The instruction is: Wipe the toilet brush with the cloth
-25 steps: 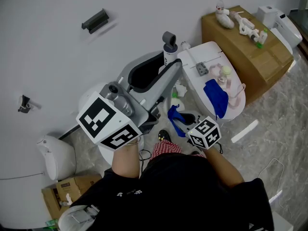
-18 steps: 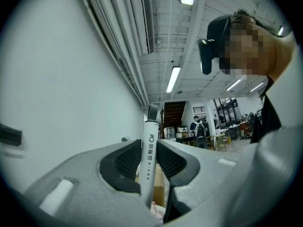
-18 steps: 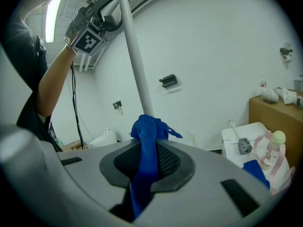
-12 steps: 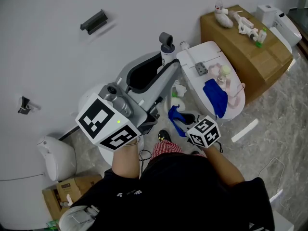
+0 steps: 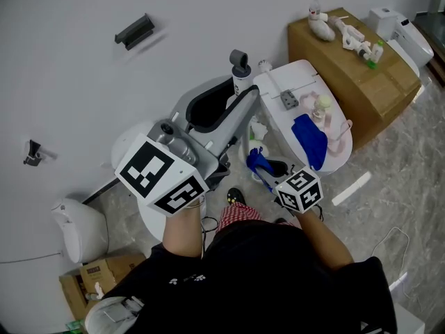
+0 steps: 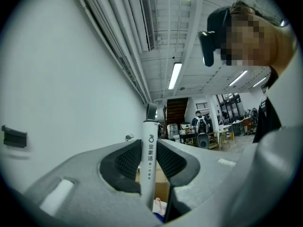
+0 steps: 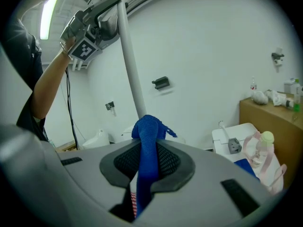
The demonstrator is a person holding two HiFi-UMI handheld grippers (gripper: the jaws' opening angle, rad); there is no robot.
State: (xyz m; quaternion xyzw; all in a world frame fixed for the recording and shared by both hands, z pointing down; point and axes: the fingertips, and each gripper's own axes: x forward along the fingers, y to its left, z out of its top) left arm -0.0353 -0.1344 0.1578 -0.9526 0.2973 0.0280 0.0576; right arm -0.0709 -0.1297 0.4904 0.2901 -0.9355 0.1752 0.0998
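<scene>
Our left gripper (image 6: 149, 149) clamps the brush (image 6: 148, 135) by its handle; our right gripper (image 7: 147, 148) pinches the cloth (image 7: 148, 126) against the shaft.

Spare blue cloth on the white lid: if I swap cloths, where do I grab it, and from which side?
Probably the end of the spare blue cloth nearest the person, where it lies closest to the white lid's front edge. Come in over the bare lid on its left in the head view; the pink bag crowds its right side.
</scene>
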